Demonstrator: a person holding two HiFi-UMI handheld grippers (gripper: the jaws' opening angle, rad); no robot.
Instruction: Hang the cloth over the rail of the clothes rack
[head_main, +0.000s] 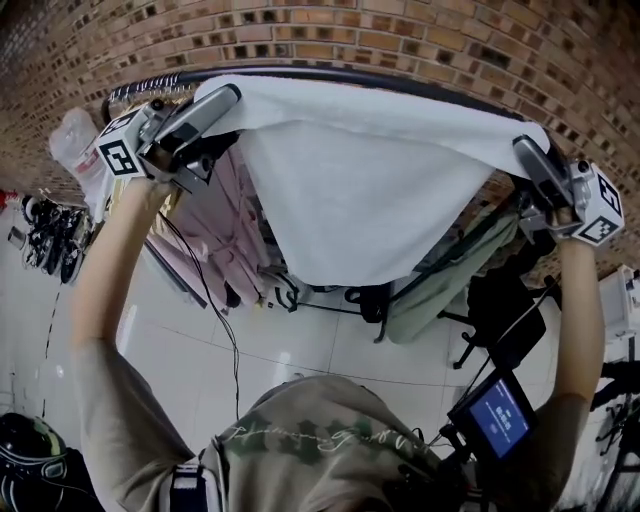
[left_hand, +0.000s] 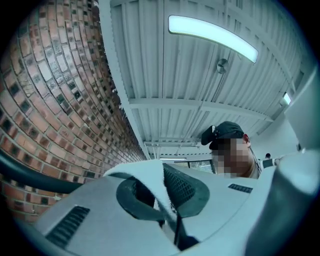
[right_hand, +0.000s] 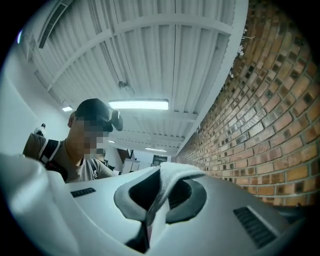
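A white cloth (head_main: 360, 180) is stretched wide and held high in the head view, its top edge level with the dark rail (head_main: 330, 76) of the clothes rack and its middle sagging down in front of the rack. My left gripper (head_main: 228, 100) is shut on the cloth's upper left corner. At the upper right corner my right gripper (head_main: 527, 152) is shut on the other end. In the left gripper view a white fold of cloth (left_hand: 150, 175) is pinched between the jaws, with the rail (left_hand: 30, 177) at the left. The right gripper view shows the cloth (right_hand: 167, 177) clamped likewise.
Pink garments (head_main: 225, 225) and a pale green garment (head_main: 440, 285) hang from the rack below the cloth. A brick wall (head_main: 420, 40) stands close behind the rail. Shoes (head_main: 45, 240) lie on the tiled floor at left, and a small screen (head_main: 500, 418) is mounted at lower right.
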